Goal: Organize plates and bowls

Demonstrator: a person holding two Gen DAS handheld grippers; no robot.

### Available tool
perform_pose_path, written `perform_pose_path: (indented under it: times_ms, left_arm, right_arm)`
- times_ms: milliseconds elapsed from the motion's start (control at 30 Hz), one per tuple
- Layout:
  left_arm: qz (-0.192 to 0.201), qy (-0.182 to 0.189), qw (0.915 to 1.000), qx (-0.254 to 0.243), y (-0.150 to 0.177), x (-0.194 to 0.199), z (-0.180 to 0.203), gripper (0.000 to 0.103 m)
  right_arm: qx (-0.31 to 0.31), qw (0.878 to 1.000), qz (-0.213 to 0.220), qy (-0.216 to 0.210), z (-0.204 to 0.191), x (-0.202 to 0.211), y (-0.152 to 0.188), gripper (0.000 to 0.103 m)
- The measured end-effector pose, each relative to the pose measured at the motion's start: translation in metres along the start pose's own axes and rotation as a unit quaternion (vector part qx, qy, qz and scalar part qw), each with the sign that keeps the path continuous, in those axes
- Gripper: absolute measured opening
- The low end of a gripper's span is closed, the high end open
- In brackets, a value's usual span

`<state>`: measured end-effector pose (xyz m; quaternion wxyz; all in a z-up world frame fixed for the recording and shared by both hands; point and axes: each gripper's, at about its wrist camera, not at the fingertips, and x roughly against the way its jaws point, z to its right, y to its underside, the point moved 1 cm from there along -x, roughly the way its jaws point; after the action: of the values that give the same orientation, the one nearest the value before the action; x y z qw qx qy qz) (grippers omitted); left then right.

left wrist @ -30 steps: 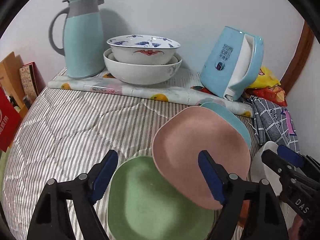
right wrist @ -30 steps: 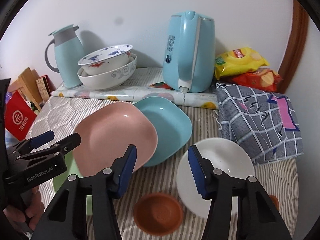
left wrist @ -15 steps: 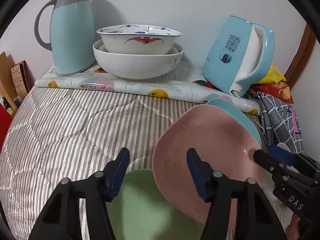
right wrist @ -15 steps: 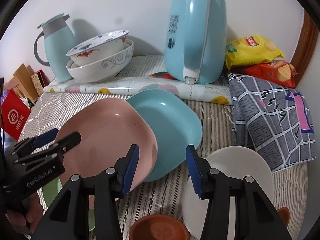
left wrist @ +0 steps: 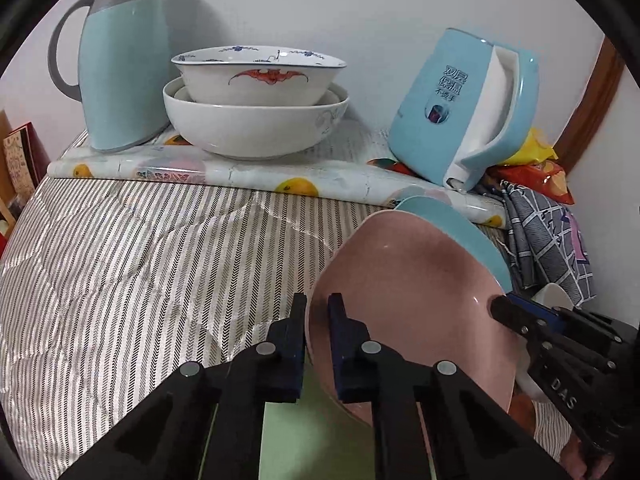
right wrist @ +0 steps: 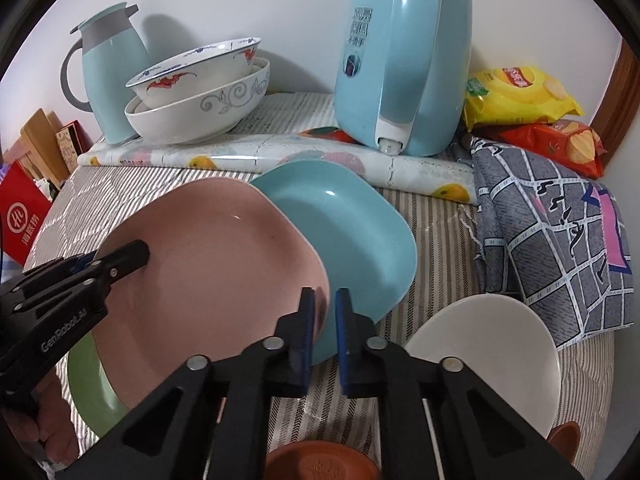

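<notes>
The pink rounded-square plate (right wrist: 208, 264) lies tilted, its left side over the green plate (right wrist: 90, 372) and its right side over the teal rounded-square plate (right wrist: 340, 232), all on the striped quilted bed cover (left wrist: 132, 248). The left hand-held gripper (left wrist: 318, 308) is clamped on the pink plate's left rim, and the right hand-held gripper (right wrist: 325, 304) is pinched on its right rim, so the plate is held at two opposite edges.

It looks stiff, smooth and glossy, probably glazed ceramic or melamine: moderately heavy, slippery under narrow pads, and likely to chip if it knocks its neighbours. The raised rim is the only sensible hold, and two opposite points should keep it level.

Counted: three coloured square plates, one round white plate (right wrist: 492, 352), one brown saucer (right wrist: 320, 464) with another brown piece (right wrist: 564, 438) at the frame edge, and two nested white bowls (left wrist: 256, 100) on the fruit-print mat (left wrist: 260, 176). Also present are a teal thermos jug (left wrist: 120, 52), a pale-blue kettle (right wrist: 400, 56), two snack bags (right wrist: 524, 96) and a checked cloth (right wrist: 560, 220).
</notes>
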<state>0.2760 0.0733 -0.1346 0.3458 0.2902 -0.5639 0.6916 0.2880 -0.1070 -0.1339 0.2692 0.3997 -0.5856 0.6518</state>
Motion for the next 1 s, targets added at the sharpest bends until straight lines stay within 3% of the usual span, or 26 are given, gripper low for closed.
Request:
perform_pose_path:
  times_ms: [467,733,800,933,1000]
  left_arm:
    - [0.022,0.005,0.9994,0.025,0.017,0.041,-0.024,0.009]
    - [0.020,-0.001,0.9988,0.045,0.037,0.054,-0.038,0.009]
    - [0.023,-0.005,0.9984,0.051,0.041,0.060,-0.042,0.009]
    - [0.025,-0.006,0.9978,0.061,0.047,0.064,-0.048,0.009]
    - [0.023,-0.004,0.9977,0.064,0.051,0.064,-0.051,0.009]
  right_arm:
    - [0.010,0.999,0.030,-0.016,-0.024,0.030,0.001,0.004]
    - [0.012,0.999,0.027,-0.024,-0.036,0.045,0.013,0.005]
    - [0.015,0.999,0.022,-0.027,-0.038,0.048,0.018,0.009]
    - [0.016,0.999,0.012,-0.038,-0.044,0.049,0.031,0.029]
    - [0.017,0.999,0.003,-0.035,-0.047,0.045,0.037,0.029]
